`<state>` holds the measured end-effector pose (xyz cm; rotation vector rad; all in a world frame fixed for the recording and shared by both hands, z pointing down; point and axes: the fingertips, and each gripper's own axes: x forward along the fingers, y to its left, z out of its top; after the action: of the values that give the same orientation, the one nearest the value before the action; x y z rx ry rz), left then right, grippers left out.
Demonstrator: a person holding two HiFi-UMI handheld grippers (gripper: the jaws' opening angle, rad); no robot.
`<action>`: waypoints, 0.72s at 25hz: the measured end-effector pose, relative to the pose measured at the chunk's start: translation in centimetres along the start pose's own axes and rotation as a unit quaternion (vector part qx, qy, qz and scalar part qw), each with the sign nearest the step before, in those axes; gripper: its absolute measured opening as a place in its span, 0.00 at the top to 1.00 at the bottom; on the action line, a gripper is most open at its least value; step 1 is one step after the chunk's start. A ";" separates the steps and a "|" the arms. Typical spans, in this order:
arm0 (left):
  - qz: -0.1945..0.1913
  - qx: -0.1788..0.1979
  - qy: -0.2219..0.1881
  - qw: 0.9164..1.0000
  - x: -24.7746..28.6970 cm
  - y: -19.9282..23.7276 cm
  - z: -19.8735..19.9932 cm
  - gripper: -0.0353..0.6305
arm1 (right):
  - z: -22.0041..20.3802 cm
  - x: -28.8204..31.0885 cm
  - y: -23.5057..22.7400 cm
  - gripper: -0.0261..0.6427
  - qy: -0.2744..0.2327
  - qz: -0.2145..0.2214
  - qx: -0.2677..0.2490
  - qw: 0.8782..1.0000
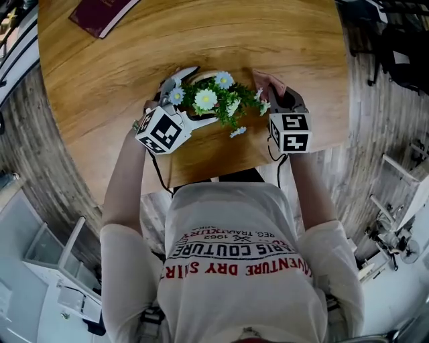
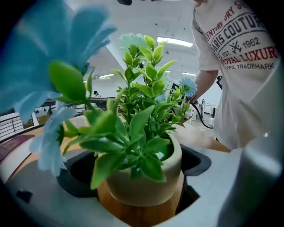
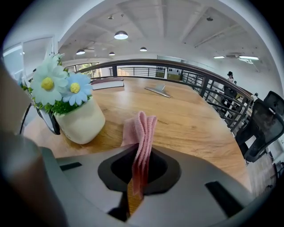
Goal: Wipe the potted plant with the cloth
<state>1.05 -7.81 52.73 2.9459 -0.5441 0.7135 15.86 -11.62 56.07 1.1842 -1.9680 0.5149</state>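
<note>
The potted plant point(image 1: 213, 99), a cream pot point(image 2: 146, 177) with green leaves and pale blue and white flowers, stands near the front edge of the round wooden table point(image 1: 94, 80). My left gripper point(image 1: 196, 95) is open, its jaws spread wide on either side of the pot, and I see no pad pressing on it. A little to the right of the plant, my right gripper point(image 1: 276, 88) is shut on a folded pink cloth point(image 3: 141, 133) that sticks up from between the jaws. In the right gripper view the pot point(image 3: 82, 122) sits left of the cloth, apart from it.
A dark red book point(image 1: 100, 13) lies at the table's far left. A loose pale flower point(image 1: 237, 132) lies on the wood in front of the pot. A flat grey object point(image 3: 157, 91) rests further out on the table, and a black chair point(image 3: 262, 128) stands beyond the edge.
</note>
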 end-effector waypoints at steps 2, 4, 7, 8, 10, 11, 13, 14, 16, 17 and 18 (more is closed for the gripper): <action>-0.021 0.014 0.012 1.000 0.4 -0.4 -0.1 0.14 | 0.0 0.0 0.2 0.91 0.003 0.001 0.002 1.000; -0.044 0.021 0.029 0.998 0.7 -0.8 -0.3 0.14 | 0.2 0.2 0.3 0.91 0.003 0.001 0.003 1.000; -0.054 0.021 0.039 0.998 1.0 -0.8 -0.5 0.14 | 0.4 0.4 0.4 0.91 0.002 0.000 0.005 1.000; -0.055 0.019 0.038 0.998 1.0 -0.8 -0.5 0.14 | 0.5 0.4 0.4 0.91 0.002 -0.001 0.006 1.000; -0.053 0.019 0.038 0.998 0.9 -0.7 -0.4 0.14 | 0.5 0.4 0.5 0.91 0.002 -0.003 0.006 1.000; -0.051 0.019 0.038 0.998 0.9 -0.7 -0.3 0.14 | 0.6 0.4 0.6 0.91 0.002 -0.004 0.007 1.000; -0.045 0.017 0.038 0.998 0.9 -0.6 -0.2 0.14 | 0.6 0.4 0.5 0.91 0.003 -0.005 0.010 1.000; -0.042 0.013 0.037 0.998 1.0 -0.5 -0.2 0.14 | 0.6 0.5 0.5 0.91 0.003 -0.006 0.011 1.000; -0.033 -0.002 0.034 0.999 1.1 -0.3 -0.2 0.14 | 0.6 0.5 0.5 0.91 0.003 -0.006 0.016 1.000; -0.028 -0.010 0.032 0.999 1.0 -0.3 -0.1 0.14 | 0.6 0.4 0.6 0.91 0.002 -0.005 0.018 1.000; -0.023 -0.017 0.032 0.999 0.9 -0.2 0.1 0.14 | 0.6 0.2 0.7 0.91 0.000 -0.004 0.022 1.000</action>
<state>1.97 -7.90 53.08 2.8829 -0.4779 0.7821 14.95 -11.85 55.88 1.2176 -1.9602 0.5562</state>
